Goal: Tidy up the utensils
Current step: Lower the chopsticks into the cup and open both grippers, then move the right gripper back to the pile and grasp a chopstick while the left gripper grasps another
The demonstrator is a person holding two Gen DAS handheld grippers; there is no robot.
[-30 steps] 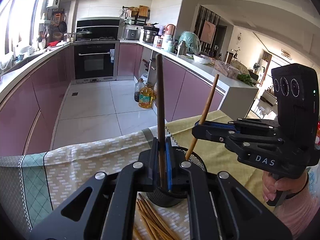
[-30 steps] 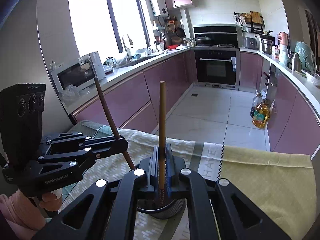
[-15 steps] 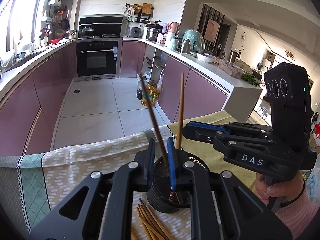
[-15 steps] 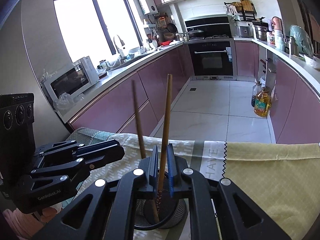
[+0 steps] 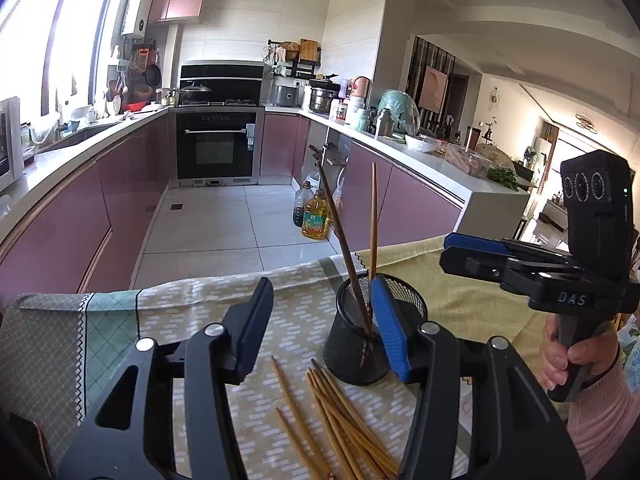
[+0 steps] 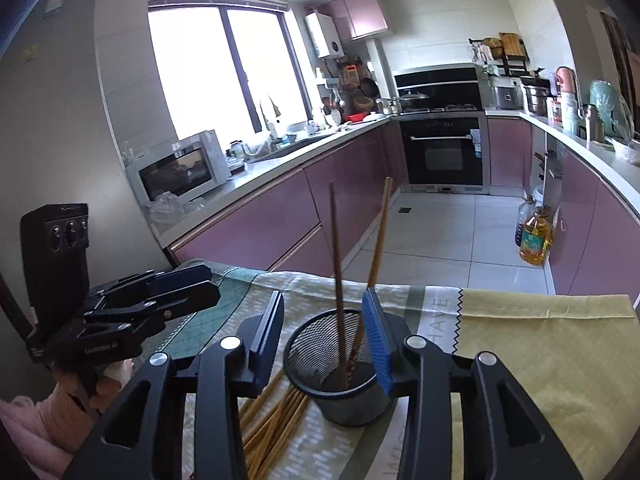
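A black mesh cup (image 5: 370,330) stands on the cloth-covered table and also shows in the right wrist view (image 6: 340,368). Two chopsticks stand in it: a dark one (image 5: 340,232) and a lighter one (image 5: 374,216). Several loose chopsticks (image 5: 340,420) lie on the cloth in front of the cup; they also show in the right wrist view (image 6: 276,412). My left gripper (image 5: 324,324) is open and empty, just left of and in front of the cup. My right gripper (image 6: 326,332) is open and empty, with its jaws either side of the cup.
The table has a patterned cloth (image 5: 180,312) and a yellow cloth (image 6: 540,352). Its far edge drops to the kitchen floor. An oil bottle (image 5: 316,216) stands on the floor by the pink cabinets.
Both grippers opened and let go of their chopsticks, which now stand in the cup. Both grippers drew back from the cup.
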